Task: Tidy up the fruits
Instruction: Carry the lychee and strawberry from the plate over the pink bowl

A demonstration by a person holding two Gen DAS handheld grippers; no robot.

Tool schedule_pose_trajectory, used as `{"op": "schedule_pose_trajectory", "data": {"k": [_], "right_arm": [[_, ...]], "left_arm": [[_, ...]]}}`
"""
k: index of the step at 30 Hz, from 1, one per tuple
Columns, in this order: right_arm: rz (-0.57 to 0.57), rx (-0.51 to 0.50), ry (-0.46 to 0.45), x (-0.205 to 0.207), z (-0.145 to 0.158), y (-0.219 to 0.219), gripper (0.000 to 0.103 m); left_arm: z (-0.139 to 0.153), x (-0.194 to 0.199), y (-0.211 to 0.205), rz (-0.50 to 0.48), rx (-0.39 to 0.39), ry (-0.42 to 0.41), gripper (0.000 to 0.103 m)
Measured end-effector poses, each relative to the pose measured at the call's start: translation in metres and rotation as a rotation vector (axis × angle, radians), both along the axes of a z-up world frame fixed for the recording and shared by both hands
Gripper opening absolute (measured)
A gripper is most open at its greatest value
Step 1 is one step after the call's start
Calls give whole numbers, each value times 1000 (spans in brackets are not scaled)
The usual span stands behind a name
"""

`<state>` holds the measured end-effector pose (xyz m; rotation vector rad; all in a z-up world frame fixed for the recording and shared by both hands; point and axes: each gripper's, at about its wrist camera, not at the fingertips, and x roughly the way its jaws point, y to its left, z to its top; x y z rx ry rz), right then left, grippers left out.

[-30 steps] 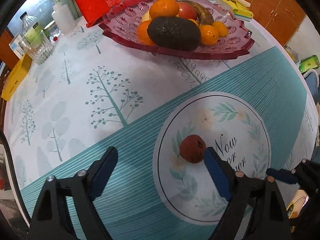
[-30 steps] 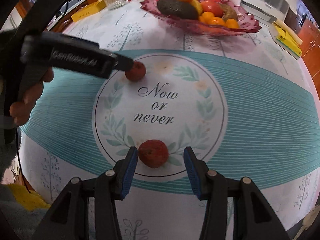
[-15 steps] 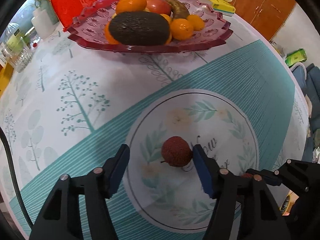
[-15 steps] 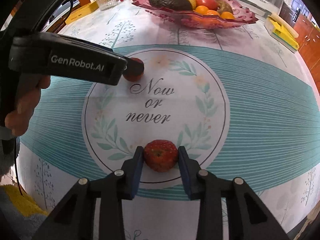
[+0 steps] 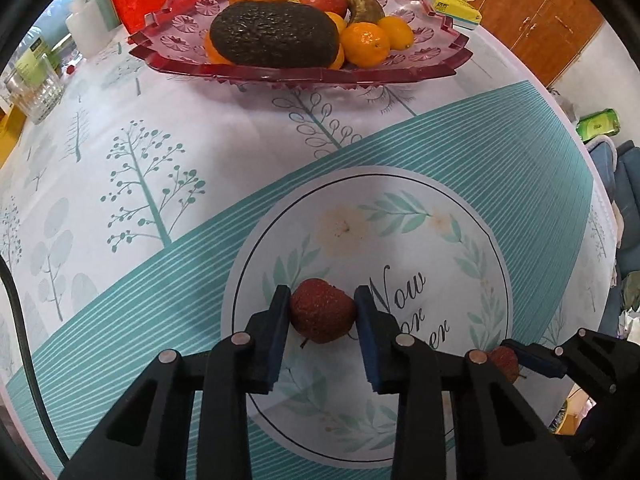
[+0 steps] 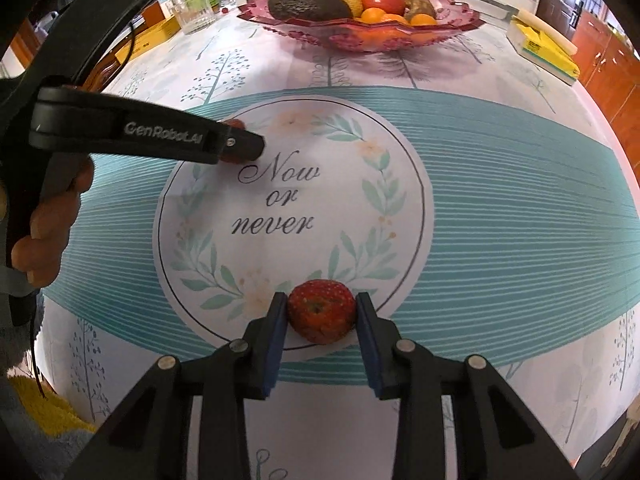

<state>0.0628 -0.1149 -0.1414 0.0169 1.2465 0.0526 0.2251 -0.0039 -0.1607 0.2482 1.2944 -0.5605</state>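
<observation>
Lychee (image 5: pixel 322 315) sits pinched in my left gripper (image 5: pixel 322 320), another lychee (image 6: pixel 321 315) in my right gripper (image 6: pixel 321 320); I squeeze gently, lift straight, then carry both to the far fruit tray (image 5: pixel 420 68).

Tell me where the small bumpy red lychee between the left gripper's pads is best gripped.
Across its widest middle, approached low from the table's near edge: the small bumpy red lychee is roundish and sits on the tablecloth, and the left gripper already has pads on both sides.
</observation>
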Motion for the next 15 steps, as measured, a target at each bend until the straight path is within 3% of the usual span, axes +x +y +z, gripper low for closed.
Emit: {"op": "schedule_pose_trajectory", "data": {"k": [8, 15], "right_arm": [[-26, -2, -29, -5, 11, -12, 34], [-21, -52, -118, 3, 47, -26, 34]], "left_arm": [[18, -24, -1, 2, 28, -34, 30], [45, -44, -4, 0, 30, -79, 30]]}}
